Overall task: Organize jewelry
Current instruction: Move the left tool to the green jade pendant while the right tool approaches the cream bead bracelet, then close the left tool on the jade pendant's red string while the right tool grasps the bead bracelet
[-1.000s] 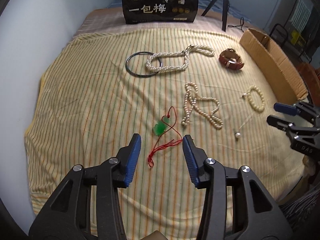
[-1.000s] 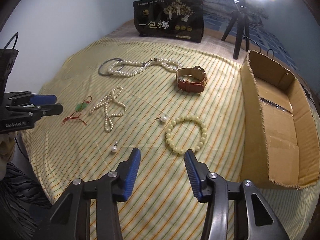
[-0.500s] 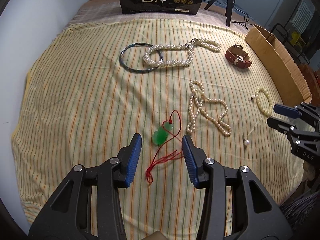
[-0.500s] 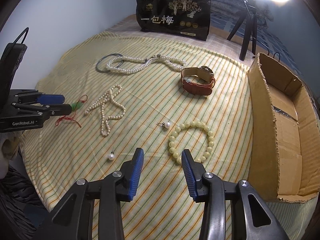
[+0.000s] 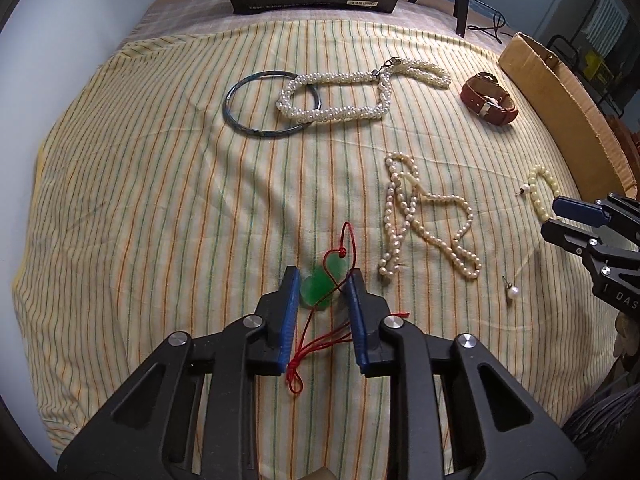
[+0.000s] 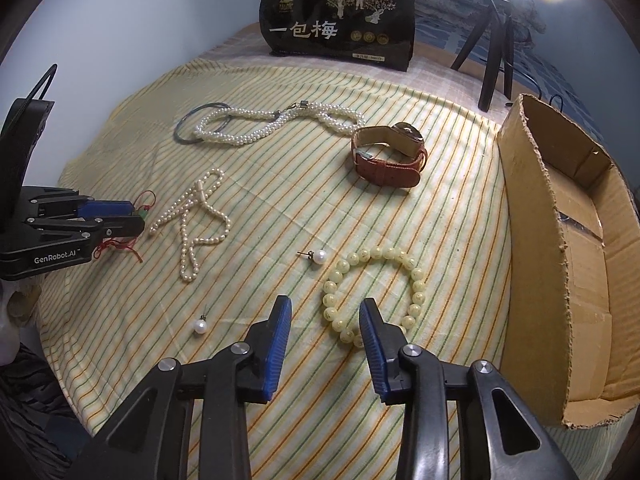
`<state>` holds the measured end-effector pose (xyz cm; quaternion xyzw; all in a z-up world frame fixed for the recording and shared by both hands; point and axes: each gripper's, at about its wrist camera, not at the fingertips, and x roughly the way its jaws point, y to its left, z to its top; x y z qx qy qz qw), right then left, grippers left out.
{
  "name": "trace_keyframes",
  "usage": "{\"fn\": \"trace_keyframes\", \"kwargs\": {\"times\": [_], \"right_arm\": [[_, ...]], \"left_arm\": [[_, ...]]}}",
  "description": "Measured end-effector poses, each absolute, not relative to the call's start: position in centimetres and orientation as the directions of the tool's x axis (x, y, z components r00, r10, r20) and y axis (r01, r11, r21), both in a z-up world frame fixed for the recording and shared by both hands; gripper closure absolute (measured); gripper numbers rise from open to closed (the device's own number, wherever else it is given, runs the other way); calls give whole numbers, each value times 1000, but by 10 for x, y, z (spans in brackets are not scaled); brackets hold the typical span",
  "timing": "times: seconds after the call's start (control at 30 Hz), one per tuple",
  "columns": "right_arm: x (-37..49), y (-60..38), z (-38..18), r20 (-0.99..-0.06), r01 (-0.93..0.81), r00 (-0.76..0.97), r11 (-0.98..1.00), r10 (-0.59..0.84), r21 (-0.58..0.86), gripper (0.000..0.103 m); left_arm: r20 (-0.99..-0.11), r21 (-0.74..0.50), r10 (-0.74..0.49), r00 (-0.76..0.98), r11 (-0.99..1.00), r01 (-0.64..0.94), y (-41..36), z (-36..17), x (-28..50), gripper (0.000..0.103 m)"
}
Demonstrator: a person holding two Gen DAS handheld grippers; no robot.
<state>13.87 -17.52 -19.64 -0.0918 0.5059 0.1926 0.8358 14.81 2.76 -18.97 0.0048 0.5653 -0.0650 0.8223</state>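
Observation:
A green pendant (image 5: 320, 286) on a red cord lies on the striped cloth, right between the blue pads of my left gripper (image 5: 322, 294). Its jaws are closing around the pendant, with a thin gap still showing at the right pad. My right gripper (image 6: 325, 318) hovers low over the pale bead bracelet (image 6: 416, 284). Its jaws are closing too, and the bracelet's near-left beads sit between the fingers untouched. From the right wrist view the left gripper (image 6: 138, 217) shows at the left edge.
A loose pearl strand (image 5: 424, 232), a twisted pearl necklace (image 5: 340, 114) over a dark bangle (image 5: 240, 124), a brown leather watch (image 6: 388, 160) and two pearl earrings (image 6: 319, 257) (image 6: 199, 326) lie on the cloth. An open cardboard box (image 6: 532, 240) stands at the right; a black bag (image 6: 336, 28) and tripod (image 6: 496, 52) behind.
My left gripper has come down over the green pendant and its jaws have narrowed around it. The right gripper has edged toward the bead bracelet, its jaws slightly narrower.

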Motion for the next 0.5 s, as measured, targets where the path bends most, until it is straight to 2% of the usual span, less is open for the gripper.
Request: {"fn": "trace_keyframes", "kwargs": {"times": [0.23, 0.43, 0.5], "right_arm": [[141, -167, -203, -891, -436, 403, 900, 208, 13, 70], [140, -166, -204, -890, -439, 414, 898, 189, -13, 82], [140, -166, -204, -890, -437, 418, 899, 183, -20, 83]], "left_arm": [[-927, -53, -98, 363, 990, 133, 23, -191, 148, 84], [-923, -29, -84, 375, 988, 150, 21, -191, 144, 84], [-922, -28, -83, 378, 988, 150, 20, -190, 143, 84]]}}
